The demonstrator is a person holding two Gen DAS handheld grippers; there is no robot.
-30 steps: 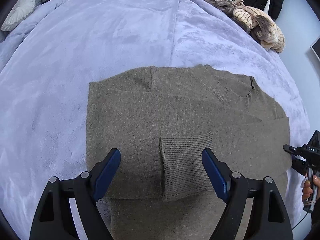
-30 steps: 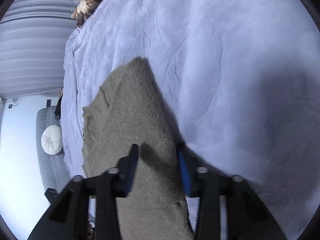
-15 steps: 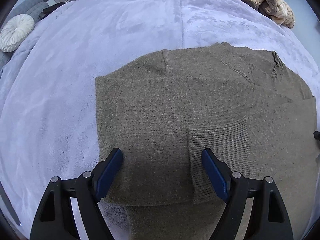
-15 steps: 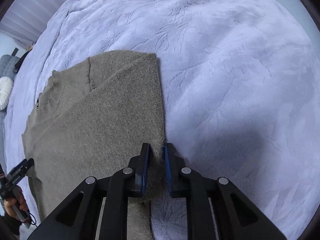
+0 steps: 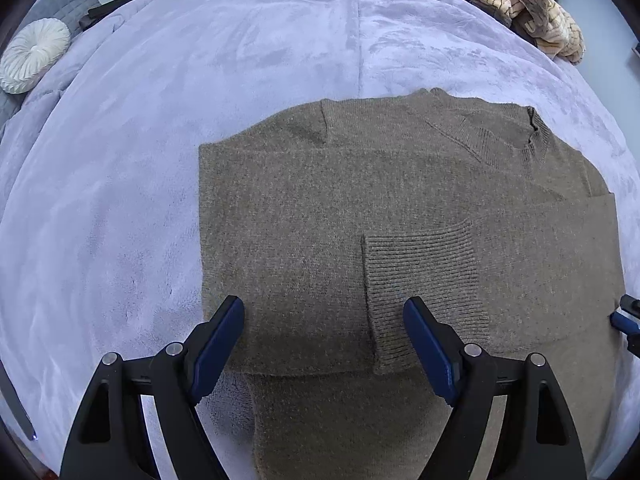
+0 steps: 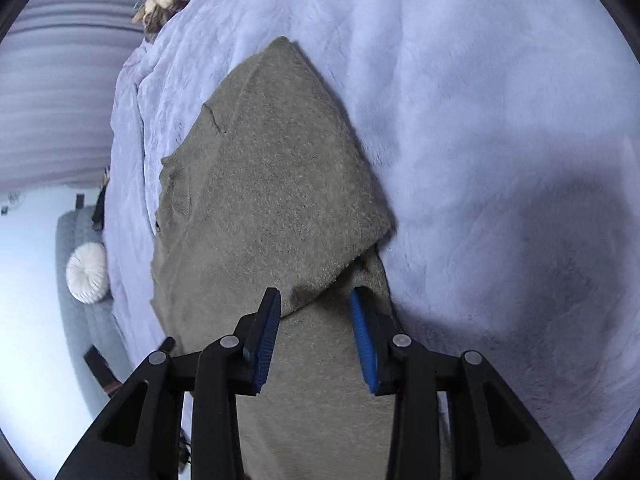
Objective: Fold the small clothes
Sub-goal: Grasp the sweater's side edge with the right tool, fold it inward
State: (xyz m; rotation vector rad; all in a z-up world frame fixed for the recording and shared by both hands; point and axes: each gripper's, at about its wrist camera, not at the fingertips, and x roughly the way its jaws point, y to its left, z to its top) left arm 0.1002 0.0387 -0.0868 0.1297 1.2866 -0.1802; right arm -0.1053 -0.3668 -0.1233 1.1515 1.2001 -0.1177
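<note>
Setting: a home bedroom. Evidence: a wide bed covered with a plush pale lavender blanket [image 5: 240, 80] fills both views. A grey quilted upholstered seat [image 6: 76, 280] stands beside the bed, carrying a round white pleated cushion [image 5: 34, 54]. At the bed's far corner lies a heap of cream and brown striped knitwear [image 5: 532, 12], with dark clothing behind it. Pale pleated curtains [image 6: 52, 100] and a plain white wall [image 6: 28, 280] close off the room.
</note>
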